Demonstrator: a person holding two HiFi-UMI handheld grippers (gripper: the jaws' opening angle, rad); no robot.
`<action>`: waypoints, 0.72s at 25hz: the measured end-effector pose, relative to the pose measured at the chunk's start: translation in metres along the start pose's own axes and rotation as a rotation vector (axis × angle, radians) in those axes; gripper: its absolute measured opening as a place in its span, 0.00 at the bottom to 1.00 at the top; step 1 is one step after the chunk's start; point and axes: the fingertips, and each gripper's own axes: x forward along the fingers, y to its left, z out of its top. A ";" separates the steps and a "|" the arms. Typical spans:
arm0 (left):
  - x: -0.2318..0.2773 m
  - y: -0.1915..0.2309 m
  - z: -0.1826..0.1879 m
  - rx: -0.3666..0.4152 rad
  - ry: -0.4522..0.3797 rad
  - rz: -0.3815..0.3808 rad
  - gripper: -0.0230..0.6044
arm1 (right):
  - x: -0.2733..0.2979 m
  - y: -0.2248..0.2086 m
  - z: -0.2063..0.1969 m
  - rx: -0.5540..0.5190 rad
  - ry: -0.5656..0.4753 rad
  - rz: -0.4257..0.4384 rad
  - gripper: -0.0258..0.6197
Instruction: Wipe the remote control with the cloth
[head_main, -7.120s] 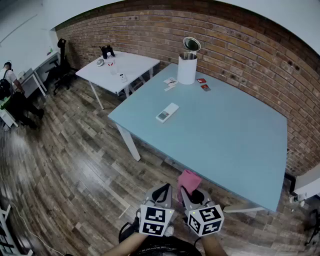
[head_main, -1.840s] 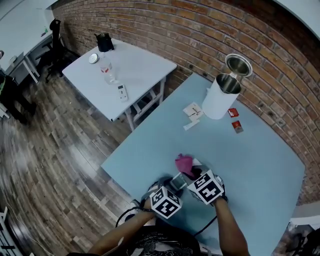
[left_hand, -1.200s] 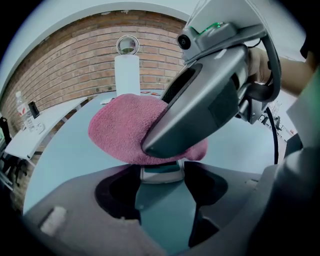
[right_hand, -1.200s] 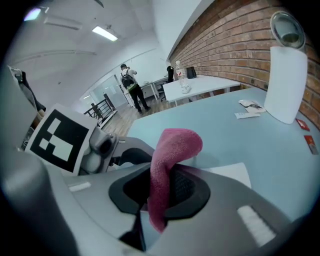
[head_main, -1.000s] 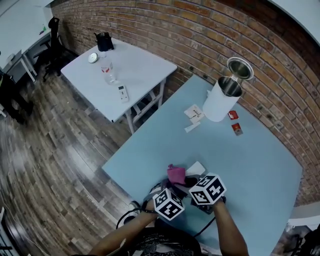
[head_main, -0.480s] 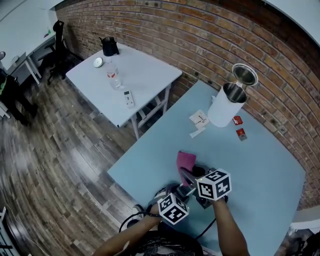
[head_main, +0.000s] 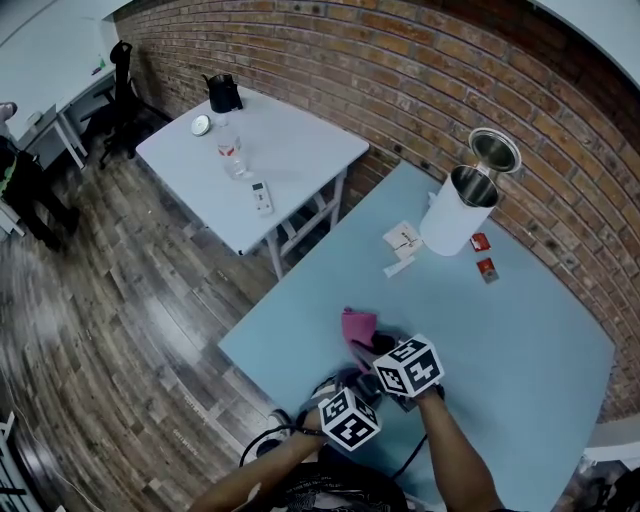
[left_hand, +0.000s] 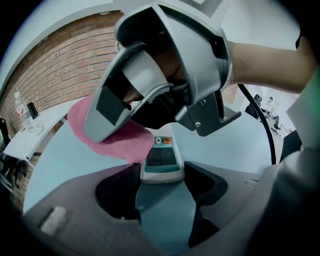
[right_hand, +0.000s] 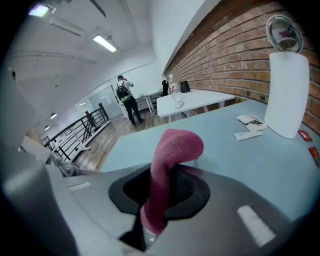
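Only through the left gripper view: a plain look at the remote control (left_hand: 161, 159), flat on the blue table (left_hand: 235, 145), near end set between the 2 jaws of the left gripper (left_hand: 161, 186). Jaws wide, pressed against both long sides of that end. Just beyond, filling the top of that view, the right gripper (left_hand: 150, 112), holding the pink cloth (left_hand: 117, 137) down over the far left part of the remote.

From the head view, almost none of this: remote hidden beneath the grippers, left gripper (head_main: 352, 385) and right gripper (head_main: 368, 348) close together near the table (head_main: 520, 340) edge closest to the person, a tuft of cloth (head_main: 358, 325) poking out beyond them. Farther off on that table, a white bin (head_main: 455, 215) with raised lid (head_main: 495, 150), papers (head_main: 403, 240) and 2 small red packets (head_main: 488, 268). Apart from it, a white table (head_main: 290, 135) carrying a second remote (head_main: 260, 197) and a bottle (head_main: 228, 152).

Through the right gripper view, no sight of the remote: right gripper (right_hand: 160, 200) narrow, clamped on the cloth (right_hand: 172, 165), fold rising from the jaws and curling over at the top.

Remote itself: white body, pale grey-green screen near the held end, beyond it a white arrow button and an orange power button, the rest under cloth.
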 end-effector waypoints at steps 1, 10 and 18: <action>0.000 0.000 0.000 -0.001 0.000 0.001 0.49 | 0.000 -0.003 0.000 -0.017 0.000 -0.013 0.14; 0.000 0.001 -0.002 -0.007 0.006 0.004 0.49 | -0.004 -0.039 0.005 -0.054 -0.035 -0.114 0.14; -0.001 0.002 -0.003 -0.009 0.016 0.007 0.49 | -0.022 -0.073 0.005 -0.012 -0.072 -0.142 0.14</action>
